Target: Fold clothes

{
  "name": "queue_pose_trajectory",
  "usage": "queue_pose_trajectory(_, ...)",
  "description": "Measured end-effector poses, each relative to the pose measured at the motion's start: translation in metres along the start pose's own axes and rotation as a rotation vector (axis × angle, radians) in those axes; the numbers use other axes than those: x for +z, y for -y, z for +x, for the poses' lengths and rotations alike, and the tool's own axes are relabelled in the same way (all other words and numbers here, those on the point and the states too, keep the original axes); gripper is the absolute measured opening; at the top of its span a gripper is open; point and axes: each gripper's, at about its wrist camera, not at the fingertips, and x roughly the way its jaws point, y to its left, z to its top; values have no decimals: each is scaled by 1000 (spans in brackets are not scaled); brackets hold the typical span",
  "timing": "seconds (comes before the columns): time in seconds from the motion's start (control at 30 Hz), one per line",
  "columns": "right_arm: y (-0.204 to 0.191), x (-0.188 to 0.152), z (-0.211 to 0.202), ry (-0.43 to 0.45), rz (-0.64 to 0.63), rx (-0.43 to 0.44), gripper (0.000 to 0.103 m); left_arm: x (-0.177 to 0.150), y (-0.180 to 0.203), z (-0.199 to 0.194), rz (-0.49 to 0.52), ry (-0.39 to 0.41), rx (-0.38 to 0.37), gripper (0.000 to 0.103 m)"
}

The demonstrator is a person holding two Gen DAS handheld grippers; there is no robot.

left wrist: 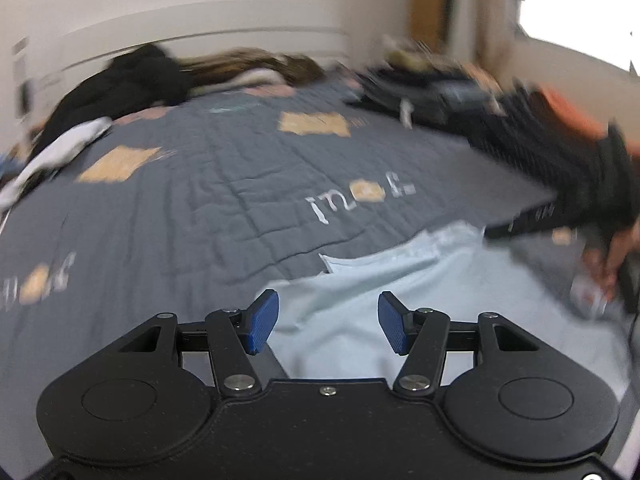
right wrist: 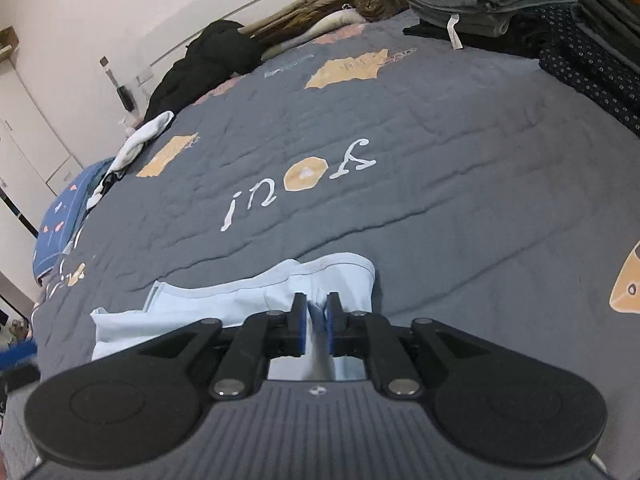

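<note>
Between the blue pads of the right gripper [right wrist: 318, 312] a raised fold of the pale blue garment [right wrist: 224, 312] is pinched, the jaws drawn nearly together on the cloth. The rest of that garment spreads out to the left of the fingers and a little ahead of them, its hemmed edge lying flat on the grey quilt [right wrist: 440, 208]. The left gripper [left wrist: 328, 322] hangs with its jaws spread and nothing between the pads; the same pale blue cloth lies under and just ahead of its fingertips and runs off to their right, where a person's hand [left wrist: 608, 264] in a dark sleeve shows, blurred. Beyond both tools the quilt stretches away. At its far edge, up and to the right of the right gripper, sit a stack of folded clothes [right wrist: 480, 4] and a tabby cat [right wrist: 374, 2].
</note>
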Motion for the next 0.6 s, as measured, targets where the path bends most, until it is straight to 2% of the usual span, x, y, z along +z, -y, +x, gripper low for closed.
queue_pose_trajectory(0.07,-1,-1,1,-12,-8,10,17,9,-9,22,25,-51,-34,55)
queue_pose_trajectory(0.17,-3,-3,1,-12,-13,23,23,15,-20,54,-22,-109,-88,55)
queue_pose_trajectory(0.23,-3,-4,2,-15,-9,31,26,19,-19,71,-8,-127,-127,54)
queue_pose_trajectory(0.3,-5,-5,6,-32,-15,34,28,23,-15,88,12,-157,-174,47)
queue_pose_trajectory(0.33,-6,-7,9,-44,-25,33,29,23,-15,95,17,-181,-191,34)
queue_pose_trajectory(0.37,-7,-9,11,-56,-35,31,29,23,-16,102,17,-206,-202,15)
queue_pose_trajectory(0.4,-8,-11,13,-65,-44,27,29,23,-16,109,18,-232,-213,9)
queue_pose_trajectory(0.47,-10,-15,15,-69,-71,28,29,23,-19,121,12,-269,-234,3)
queue_pose_trajectory(0.5,-11,-17,16,-67,-83,31,29,24,-22,122,-3,-263,-242,3)
queue_pose_trajectory(0.6,-9,-18,16,-58,-70,49,10,31,-32,121,-60,-232,-262,3)
